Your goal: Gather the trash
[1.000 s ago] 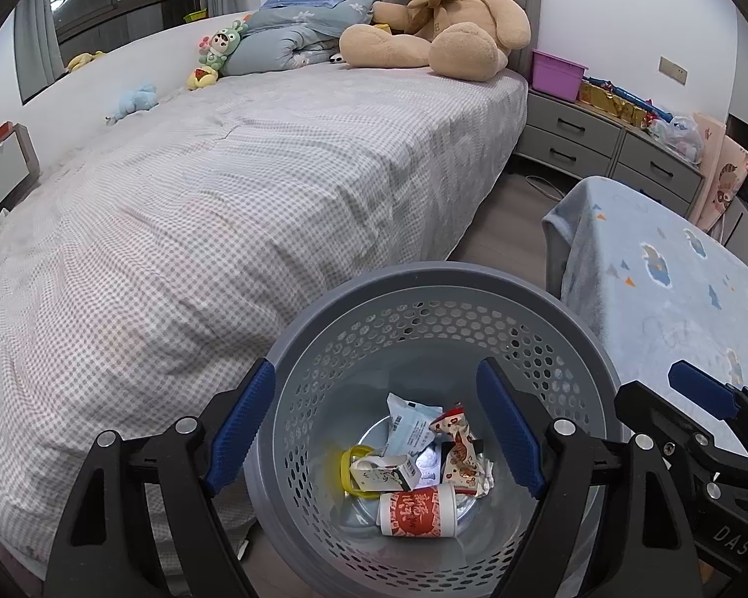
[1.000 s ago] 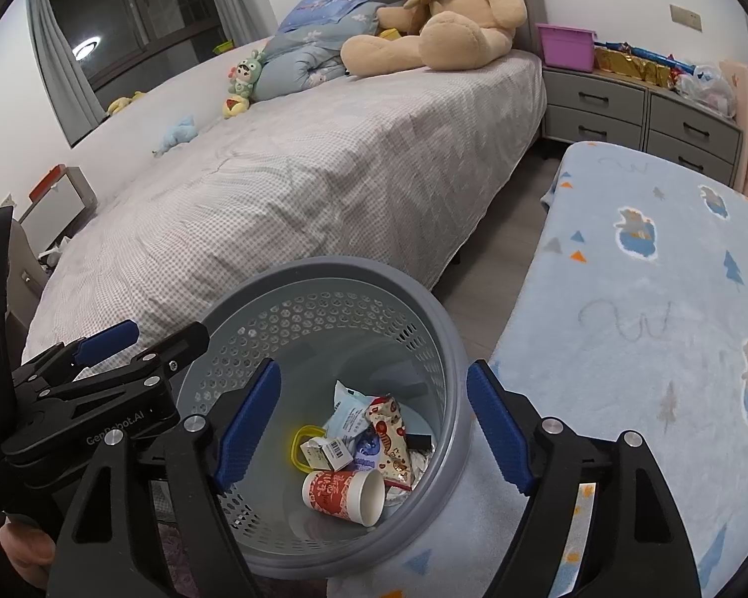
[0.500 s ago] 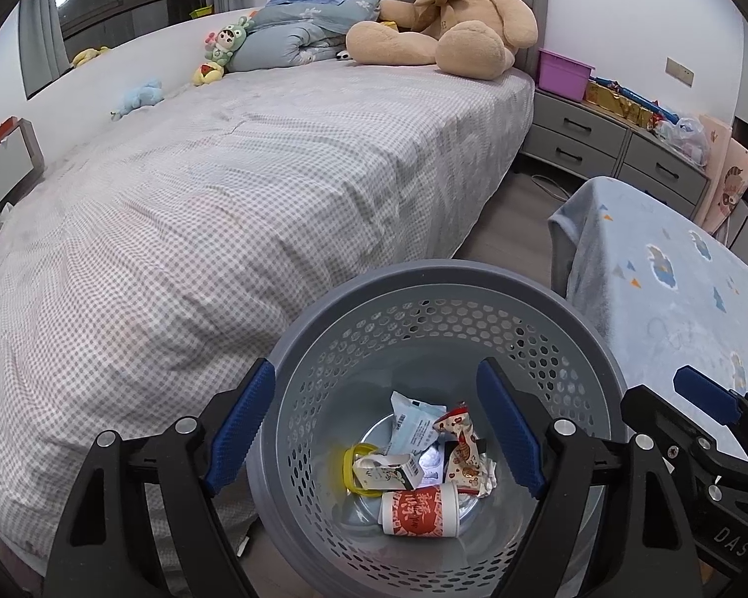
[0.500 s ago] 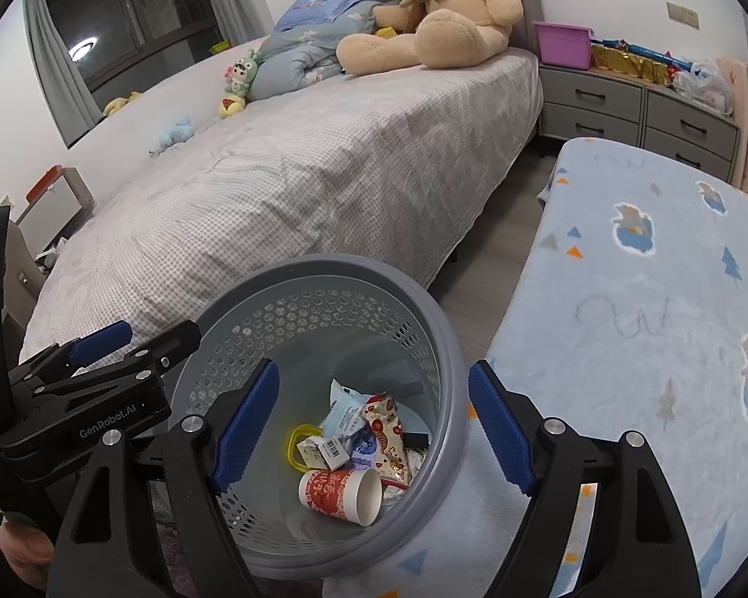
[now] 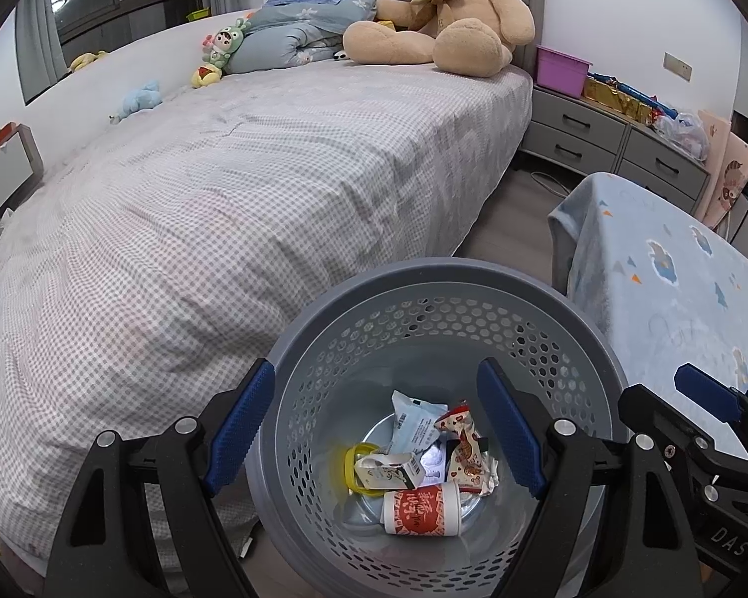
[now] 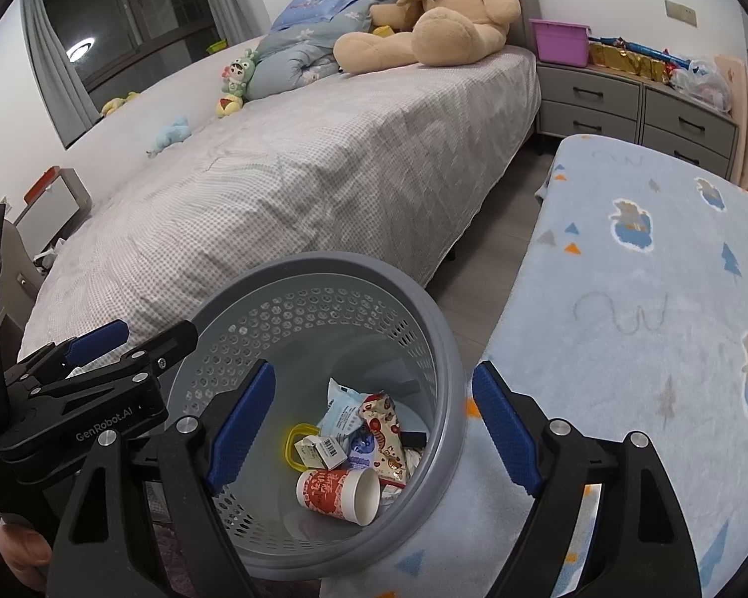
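A grey perforated basket (image 5: 439,274) stands on the floor between the bed and a blanket-covered surface. At its bottom lie a red paper cup (image 5: 421,508), a patterned snack wrapper (image 5: 466,453), a white-blue packet (image 5: 414,418), a small carton (image 5: 386,471) and a yellow ring (image 5: 351,458). My left gripper (image 5: 374,369) hangs open above the basket, holding nothing. My right gripper (image 6: 373,371) hovers over the same basket (image 6: 324,261) and cup (image 6: 336,491). Its jaws are opening slightly, with nothing between them.
A bed (image 5: 224,199) with a checked grey sheet fills the left, with a big teddy bear (image 5: 444,25) and small toys on it. A light blue blanket (image 6: 648,299) covers a surface touching the basket on the right. Grey drawers (image 5: 598,139) stand behind.
The right gripper's jaws have spread a little wider. Both grippers stay over the basket, and the trash inside has not moved.
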`<state>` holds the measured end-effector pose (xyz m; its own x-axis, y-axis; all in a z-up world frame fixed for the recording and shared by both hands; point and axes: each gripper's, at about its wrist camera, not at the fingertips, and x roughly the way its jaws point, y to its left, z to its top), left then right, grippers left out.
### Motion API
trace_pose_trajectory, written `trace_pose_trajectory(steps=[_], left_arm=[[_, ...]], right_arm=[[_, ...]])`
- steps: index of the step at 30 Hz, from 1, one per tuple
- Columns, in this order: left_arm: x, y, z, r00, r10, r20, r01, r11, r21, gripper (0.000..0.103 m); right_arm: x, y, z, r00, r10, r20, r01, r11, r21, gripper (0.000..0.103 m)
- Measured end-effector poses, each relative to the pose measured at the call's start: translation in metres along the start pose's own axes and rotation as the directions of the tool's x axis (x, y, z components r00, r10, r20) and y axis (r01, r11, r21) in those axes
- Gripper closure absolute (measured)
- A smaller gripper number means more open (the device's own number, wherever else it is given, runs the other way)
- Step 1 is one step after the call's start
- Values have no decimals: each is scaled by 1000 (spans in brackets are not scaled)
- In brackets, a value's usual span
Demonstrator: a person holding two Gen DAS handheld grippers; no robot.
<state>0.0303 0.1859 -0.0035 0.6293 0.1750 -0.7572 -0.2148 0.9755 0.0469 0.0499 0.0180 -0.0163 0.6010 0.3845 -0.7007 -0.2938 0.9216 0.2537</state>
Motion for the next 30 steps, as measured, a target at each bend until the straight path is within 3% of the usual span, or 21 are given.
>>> trace_pose_trajectory(steps=[30], left_arm=[[0, -1, 0, 1000, 0, -4, 0, 1000, -6, 24]], right_arm=[[1, 0, -1, 1000, -2, -5, 2, 1000, -5, 23]])
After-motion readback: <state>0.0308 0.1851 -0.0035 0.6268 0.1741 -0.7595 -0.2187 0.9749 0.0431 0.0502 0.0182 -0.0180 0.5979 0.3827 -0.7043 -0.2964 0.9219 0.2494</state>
